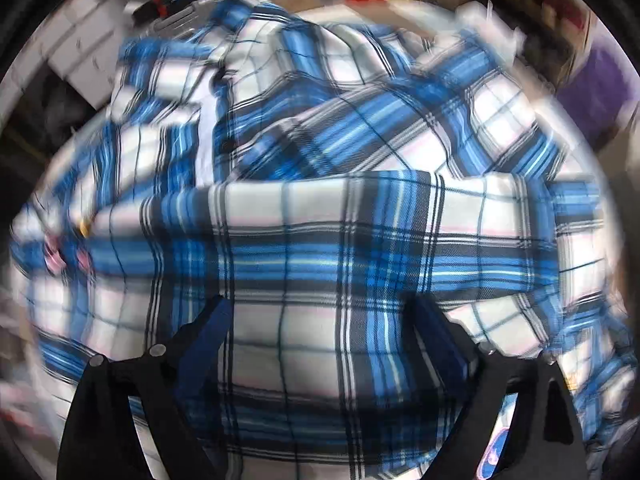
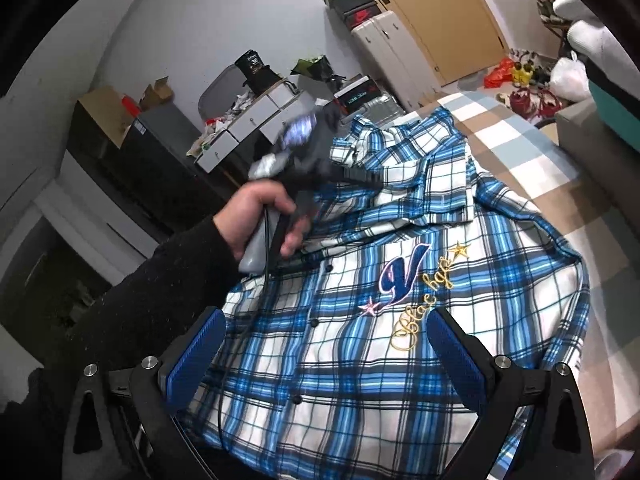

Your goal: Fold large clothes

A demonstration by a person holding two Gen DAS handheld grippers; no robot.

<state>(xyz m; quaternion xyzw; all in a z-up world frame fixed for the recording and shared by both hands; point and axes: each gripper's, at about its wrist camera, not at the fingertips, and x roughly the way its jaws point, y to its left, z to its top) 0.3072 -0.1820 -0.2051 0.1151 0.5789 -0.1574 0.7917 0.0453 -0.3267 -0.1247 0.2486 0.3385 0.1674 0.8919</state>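
The left gripper (image 1: 320,344) points down at a blue and white plaid shirt (image 1: 320,216), which fills almost the whole view. Its jaws stand wide apart above the cloth and nothing is pinched between them. A folded sleeve (image 1: 360,140) lies across the shirt, blurred.

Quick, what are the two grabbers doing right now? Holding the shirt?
Left gripper: open above the plaid shirt, holding nothing.
Right gripper: open over the shirt, holding nothing.
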